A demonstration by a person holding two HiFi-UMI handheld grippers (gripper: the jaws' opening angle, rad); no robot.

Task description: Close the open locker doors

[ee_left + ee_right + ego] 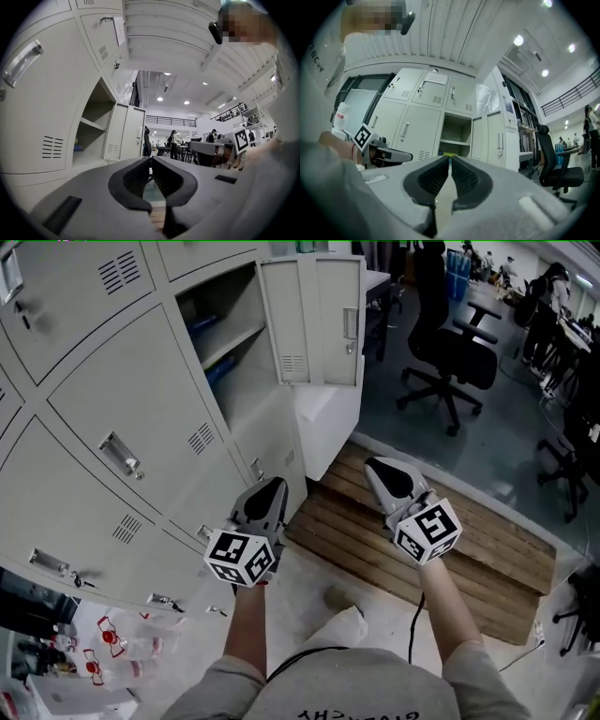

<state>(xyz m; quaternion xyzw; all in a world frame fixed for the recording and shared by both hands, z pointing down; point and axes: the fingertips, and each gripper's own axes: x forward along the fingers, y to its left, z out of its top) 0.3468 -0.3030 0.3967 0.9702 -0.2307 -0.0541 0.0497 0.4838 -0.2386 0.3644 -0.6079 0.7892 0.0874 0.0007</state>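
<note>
Open locker door (314, 320) left of office chair (450, 343).

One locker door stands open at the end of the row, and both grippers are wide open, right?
No. The locker door does stand open at the end of the row, but the left gripper and right gripper are both shut and empty, as the left and right gripper views show.

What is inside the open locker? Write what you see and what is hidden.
A shelf crosses the open locker, with something blue lying below it; what it is cannot be told. The locker's frame hides the inner left side.
</note>
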